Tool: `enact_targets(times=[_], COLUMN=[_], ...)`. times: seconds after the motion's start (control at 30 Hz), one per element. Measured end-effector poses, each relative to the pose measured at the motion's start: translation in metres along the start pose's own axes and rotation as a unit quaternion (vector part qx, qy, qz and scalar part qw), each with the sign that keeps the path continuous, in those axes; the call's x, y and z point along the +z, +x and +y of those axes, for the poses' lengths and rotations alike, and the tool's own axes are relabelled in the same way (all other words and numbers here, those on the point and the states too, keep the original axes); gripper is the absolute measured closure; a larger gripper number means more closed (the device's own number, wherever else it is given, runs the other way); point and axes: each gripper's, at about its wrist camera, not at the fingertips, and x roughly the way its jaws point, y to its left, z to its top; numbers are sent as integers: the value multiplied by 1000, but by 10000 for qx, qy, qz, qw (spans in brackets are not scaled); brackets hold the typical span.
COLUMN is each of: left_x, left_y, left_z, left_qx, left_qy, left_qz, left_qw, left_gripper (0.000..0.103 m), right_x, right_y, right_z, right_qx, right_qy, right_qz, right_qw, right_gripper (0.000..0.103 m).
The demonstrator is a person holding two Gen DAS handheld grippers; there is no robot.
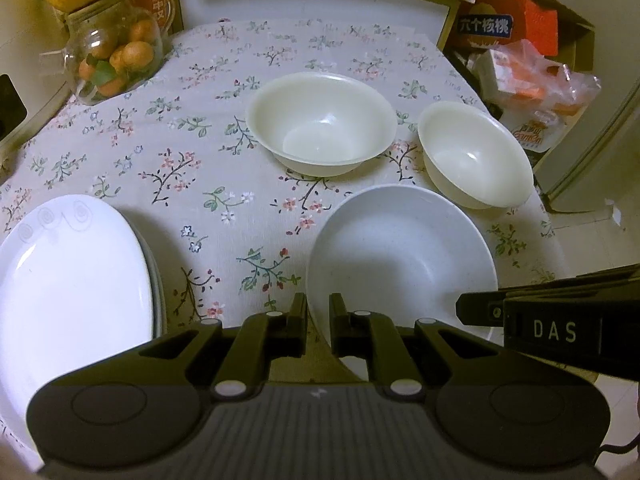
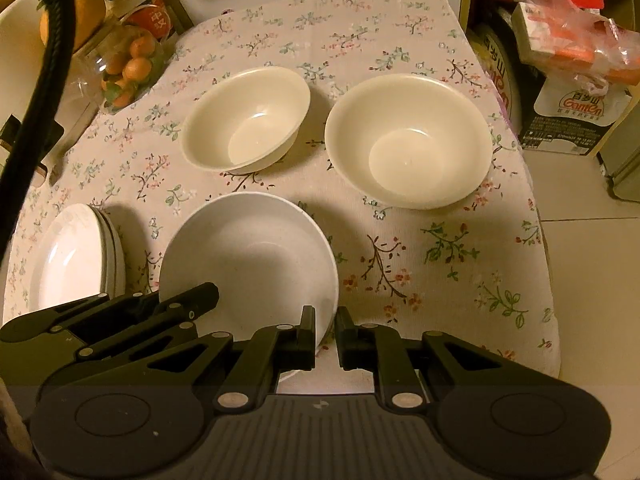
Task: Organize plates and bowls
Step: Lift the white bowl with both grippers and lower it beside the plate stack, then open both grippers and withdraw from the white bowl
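Observation:
A white bowl [image 1: 400,256] [image 2: 248,256] sits low at the near side of the floral tablecloth [image 1: 192,152]; whether it rests on the cloth I cannot tell. My left gripper [image 1: 318,312] is shut on its left rim, one finger inside and one outside. My right gripper [image 2: 326,322] is shut on the opposite rim in the same way. Each gripper shows in the other's view: the right one [image 1: 464,312] and the left one [image 2: 200,294]. Behind stand two cream bowls, a wide one [image 1: 320,120] [image 2: 248,120] and another [image 1: 476,156] [image 2: 408,140]. A stack of white plates [image 1: 72,280] [image 2: 72,256] lies at the left.
A glass jar of tangerines [image 1: 116,56] [image 2: 128,68] stands at the back left corner. Boxes and a plastic bag [image 1: 520,52] and a carton [image 2: 568,112] crowd the floor beyond the table's right edge. Bare cloth [image 2: 440,272] lies right of the white bowl.

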Motion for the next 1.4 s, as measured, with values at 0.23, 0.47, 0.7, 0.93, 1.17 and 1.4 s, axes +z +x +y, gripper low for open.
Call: enact_targets(times=[0.23,0.47,0.7,0.93,1.17,1.4], left_x=[0,0,1,3,8,24], left_y=[2,4,4,-1,-8,-20], left_z=[0,2,5,10,14,21], left_qx=[2,-57,-72,-80,-121,-187], left_qy=[-24,-84,-172,-254,-304,-576], left_qz=[29,114,127,107,69,-127], left_qw=[10000,9999,9997,9996,9994,9981], left_gripper=[93,91,81,79,75,68], right_x=[1,2,4,4,7,11], right_y=[3,2,0,-4,-12,-21], right_z=[2,0,-1,-4,-6,-8], right_qx=[-1,105,75,105,107,88], right_qy=[10,84,120,184,205,254], right_qz=[21,5,-49,-141,-326,-573], right_qw=[10000,9999,9999,9997,9992,9980], right_gripper=[88,85,80,76,70,67])
